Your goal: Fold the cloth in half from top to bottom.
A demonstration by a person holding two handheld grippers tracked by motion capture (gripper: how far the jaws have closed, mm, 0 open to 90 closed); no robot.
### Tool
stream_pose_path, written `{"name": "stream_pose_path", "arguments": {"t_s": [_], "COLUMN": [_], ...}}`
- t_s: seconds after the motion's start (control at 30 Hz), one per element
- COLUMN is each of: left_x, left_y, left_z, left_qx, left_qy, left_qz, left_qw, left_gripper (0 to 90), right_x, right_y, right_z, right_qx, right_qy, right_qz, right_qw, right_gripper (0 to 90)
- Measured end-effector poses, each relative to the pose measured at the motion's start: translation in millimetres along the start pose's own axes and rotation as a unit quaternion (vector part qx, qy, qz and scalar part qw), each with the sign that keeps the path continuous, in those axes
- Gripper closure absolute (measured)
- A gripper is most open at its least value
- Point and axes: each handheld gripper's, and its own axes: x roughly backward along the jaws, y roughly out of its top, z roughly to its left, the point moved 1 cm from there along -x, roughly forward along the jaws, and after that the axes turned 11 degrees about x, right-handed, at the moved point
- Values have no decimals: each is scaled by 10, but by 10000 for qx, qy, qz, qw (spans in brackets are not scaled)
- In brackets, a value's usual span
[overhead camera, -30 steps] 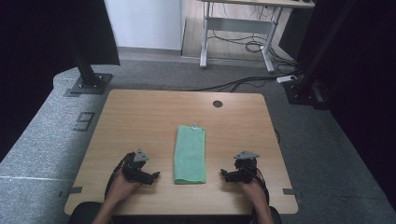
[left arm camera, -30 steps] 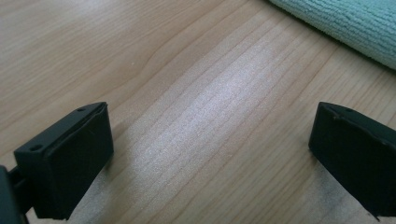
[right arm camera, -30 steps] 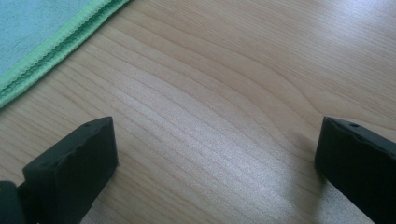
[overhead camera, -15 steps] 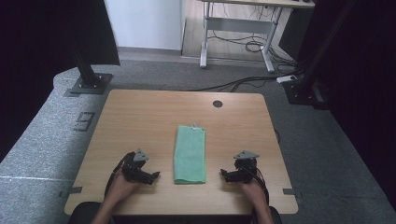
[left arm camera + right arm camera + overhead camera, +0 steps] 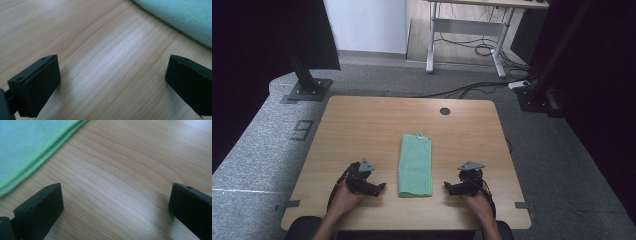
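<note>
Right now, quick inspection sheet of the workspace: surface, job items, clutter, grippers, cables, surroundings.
Surface: wooden table, round hole near the far edge.
Job's things: green cloth, folded into a long strip, flat at table centre, small tag at its far end.
Clutter: nothing seen.
Grippers: left gripper and right gripper low on the table either side of the cloth's near end, jaws wide open, nothing held, apart from the cloth.
Cables: black cables on the floor beyond the table.
Surroundings: grey carpet, white desk frame, black stands.
</note>
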Motion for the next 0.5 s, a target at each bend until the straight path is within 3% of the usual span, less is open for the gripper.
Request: {"name": "stream_pose_path", "arguments": {"t_s": [0.33,0.5], "left_x": [-102,-172], "left_y": [278,335], "left_z": [-221,-290], "left_qx": [-77,-156], "left_qy": [-308,-314], "left_qz": [-340,-357], "left_qw": [9989,9987], "left_gripper": [1,1], "right_x": [-95,-131], "right_y": [148,222], "right_z": [186,250], "right_qx": [140,172], "right_qy": [172,211], "right_qz": [-125,-204], "right_qw": [9997,9994], "right_gripper": [0,0]}}
